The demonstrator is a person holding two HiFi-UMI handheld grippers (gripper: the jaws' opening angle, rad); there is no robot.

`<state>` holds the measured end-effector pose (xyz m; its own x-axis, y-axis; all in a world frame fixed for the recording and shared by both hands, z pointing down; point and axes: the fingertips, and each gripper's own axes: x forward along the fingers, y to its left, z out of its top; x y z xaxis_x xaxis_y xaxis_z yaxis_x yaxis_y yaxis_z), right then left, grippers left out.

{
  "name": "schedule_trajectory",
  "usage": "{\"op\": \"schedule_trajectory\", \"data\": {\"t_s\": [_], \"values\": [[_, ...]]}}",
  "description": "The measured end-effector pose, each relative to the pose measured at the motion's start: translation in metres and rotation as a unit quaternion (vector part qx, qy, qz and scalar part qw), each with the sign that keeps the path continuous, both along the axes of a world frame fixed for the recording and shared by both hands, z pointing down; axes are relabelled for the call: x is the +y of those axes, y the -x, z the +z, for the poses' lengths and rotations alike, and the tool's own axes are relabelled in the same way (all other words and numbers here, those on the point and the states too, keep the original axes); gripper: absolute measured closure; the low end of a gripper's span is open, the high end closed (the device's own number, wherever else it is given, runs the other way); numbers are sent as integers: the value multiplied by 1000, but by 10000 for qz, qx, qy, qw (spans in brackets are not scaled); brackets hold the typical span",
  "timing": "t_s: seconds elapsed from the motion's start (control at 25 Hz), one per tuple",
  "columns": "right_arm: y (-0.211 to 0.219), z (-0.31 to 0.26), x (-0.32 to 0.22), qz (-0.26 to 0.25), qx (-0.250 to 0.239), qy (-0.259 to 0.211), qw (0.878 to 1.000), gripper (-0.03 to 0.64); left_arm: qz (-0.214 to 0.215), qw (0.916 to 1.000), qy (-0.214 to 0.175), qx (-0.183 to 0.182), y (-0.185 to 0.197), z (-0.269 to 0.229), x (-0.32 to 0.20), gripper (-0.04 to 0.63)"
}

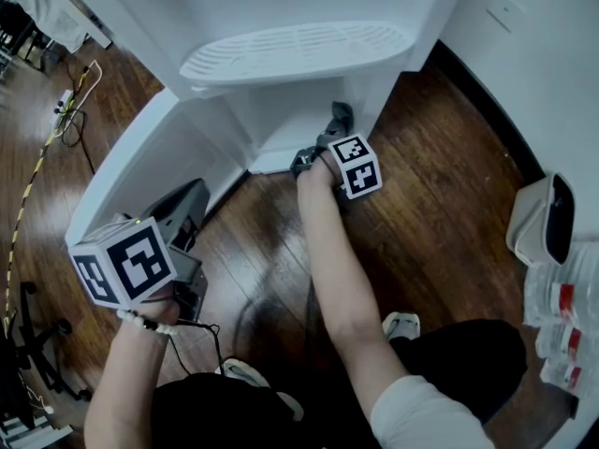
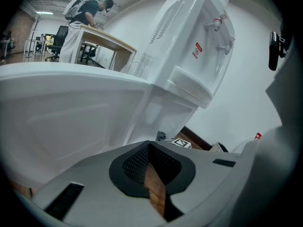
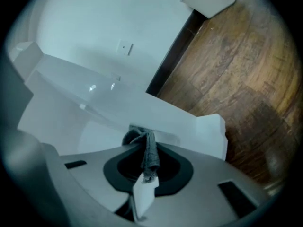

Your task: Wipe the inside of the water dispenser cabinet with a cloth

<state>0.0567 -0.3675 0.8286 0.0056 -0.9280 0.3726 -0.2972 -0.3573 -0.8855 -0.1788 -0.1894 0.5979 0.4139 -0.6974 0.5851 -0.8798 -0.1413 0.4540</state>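
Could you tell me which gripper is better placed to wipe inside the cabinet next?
Right. The right gripper is shut on the crumpled grey cloth at the white cabinet opening; the left gripper is empty, beside the open white door.

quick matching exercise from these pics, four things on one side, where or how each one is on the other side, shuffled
Things:
1. cloth
2. left claw
3. cabinet door
4. drip tray

States:
A. swung open
B. white and slotted, above the cabinet opening
C. pinched in the right claw
D. shut on nothing

Pairs: 1-C, 2-D, 3-A, 4-B
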Motion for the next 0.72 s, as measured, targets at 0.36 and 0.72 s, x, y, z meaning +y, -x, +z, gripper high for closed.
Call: {"op": "schedule_trajectory", "data": {"t_s": [0.36,0.72], "values": [[-4,-63,13,-574,1571,-559,9843,571,207,9996,-172,56,-11,-15,1,598],[0,-170,20,-806,3009,-1440,9393,571,269,9991,-324,87,-14,-31,8,598]]}}
